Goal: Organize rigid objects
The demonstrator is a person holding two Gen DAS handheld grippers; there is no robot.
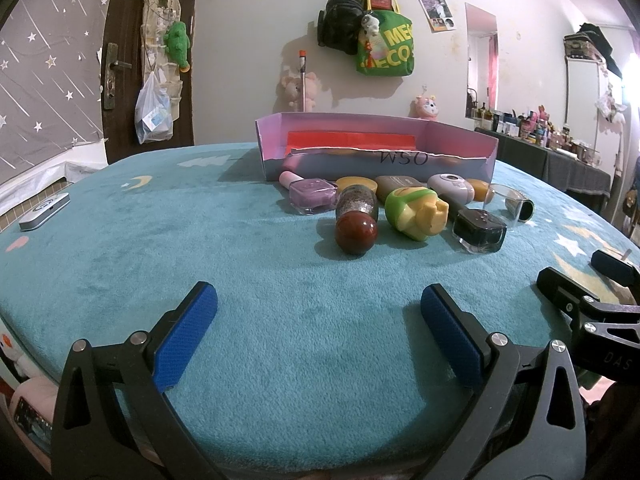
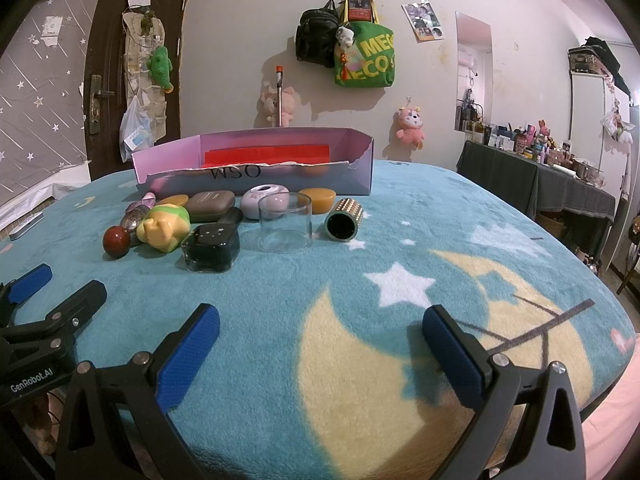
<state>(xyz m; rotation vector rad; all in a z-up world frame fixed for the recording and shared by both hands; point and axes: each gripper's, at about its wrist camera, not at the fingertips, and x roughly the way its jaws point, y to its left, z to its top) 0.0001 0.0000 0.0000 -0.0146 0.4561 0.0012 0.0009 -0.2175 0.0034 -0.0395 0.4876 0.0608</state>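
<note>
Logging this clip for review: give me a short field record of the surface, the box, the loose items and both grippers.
surface: teal blanket with moon and stars
box: open purple box at the far side
loose items: red ball, green-yellow toy, dark square bottle, clear glass cylinder, studded tube, all in front of the box
left gripper: open, empty
right gripper: open, empty

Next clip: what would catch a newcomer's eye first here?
A huddle of small things sits mid-blanket: a green and yellow toy, a bottle with a red ball cap, a dark square bottle and a clear glass. Behind them stands an open purple box. Both the left gripper and right gripper hover open, empty.
</note>
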